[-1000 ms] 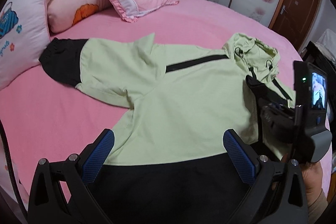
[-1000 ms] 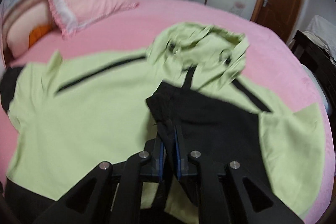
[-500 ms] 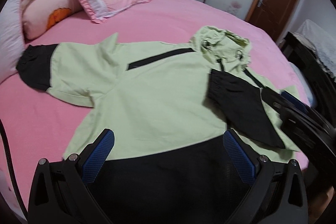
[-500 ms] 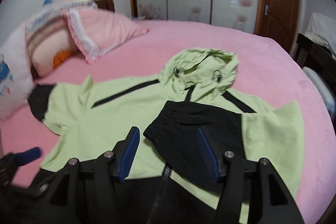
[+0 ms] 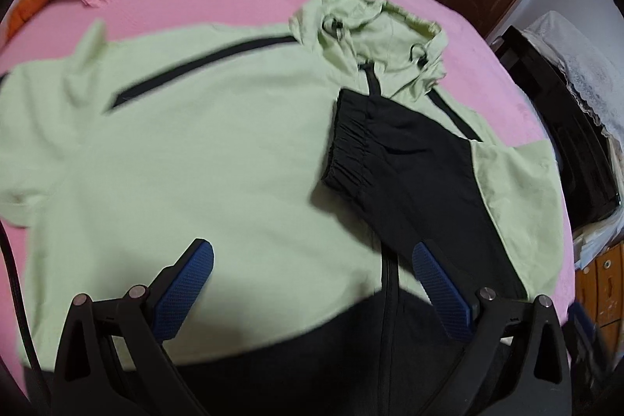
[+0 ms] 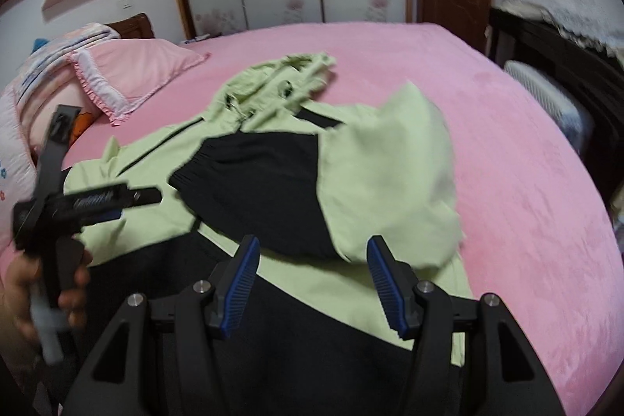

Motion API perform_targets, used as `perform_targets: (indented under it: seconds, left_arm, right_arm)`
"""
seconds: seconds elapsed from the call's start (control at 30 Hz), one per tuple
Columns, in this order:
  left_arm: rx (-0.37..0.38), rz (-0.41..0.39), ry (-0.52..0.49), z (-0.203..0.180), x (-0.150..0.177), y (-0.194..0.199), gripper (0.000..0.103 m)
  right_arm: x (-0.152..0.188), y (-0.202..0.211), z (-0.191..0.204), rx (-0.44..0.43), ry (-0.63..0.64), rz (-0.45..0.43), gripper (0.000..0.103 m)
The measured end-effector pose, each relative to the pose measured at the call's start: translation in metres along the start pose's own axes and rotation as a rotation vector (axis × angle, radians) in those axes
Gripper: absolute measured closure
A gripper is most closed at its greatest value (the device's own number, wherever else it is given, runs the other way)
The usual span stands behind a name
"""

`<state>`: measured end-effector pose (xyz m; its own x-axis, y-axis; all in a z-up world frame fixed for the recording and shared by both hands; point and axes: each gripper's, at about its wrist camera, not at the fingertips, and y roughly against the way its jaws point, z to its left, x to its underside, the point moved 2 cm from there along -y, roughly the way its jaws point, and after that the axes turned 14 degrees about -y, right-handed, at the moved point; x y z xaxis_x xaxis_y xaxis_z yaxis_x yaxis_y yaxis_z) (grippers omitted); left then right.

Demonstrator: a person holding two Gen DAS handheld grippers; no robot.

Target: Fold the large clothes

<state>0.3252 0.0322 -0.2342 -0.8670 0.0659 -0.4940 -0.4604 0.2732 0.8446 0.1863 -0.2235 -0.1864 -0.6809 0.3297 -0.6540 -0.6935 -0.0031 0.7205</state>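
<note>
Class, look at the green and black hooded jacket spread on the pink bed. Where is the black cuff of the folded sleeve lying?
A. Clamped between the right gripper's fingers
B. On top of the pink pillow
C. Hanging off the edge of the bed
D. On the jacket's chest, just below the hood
D: the black cuff lies flat on the jacket front just below the hood, free of the open right gripper.

One green-and-black hooded jacket lies on one pink bed, with two tools, the left tool and right tool, and one frilled pink pillow beside stacked bedding.
</note>
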Motion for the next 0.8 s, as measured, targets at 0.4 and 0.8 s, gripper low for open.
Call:
perform_targets:
  seconds: [0.4, 0.8]
  left_arm:
    - [0.022, 0.062, -0.102, -0.018, -0.037, -0.050, 0.070]
    - [-0.179, -0.151, -0.155, -0.027, -0.060, 0.008, 0.080]
  right_arm:
    - [0.008, -0.014, -0.040, 0.001, -0.083, 0.034, 0.045]
    - [0.006, -0.013, -0.058, 0.031, -0.124, 0.014, 0.045]
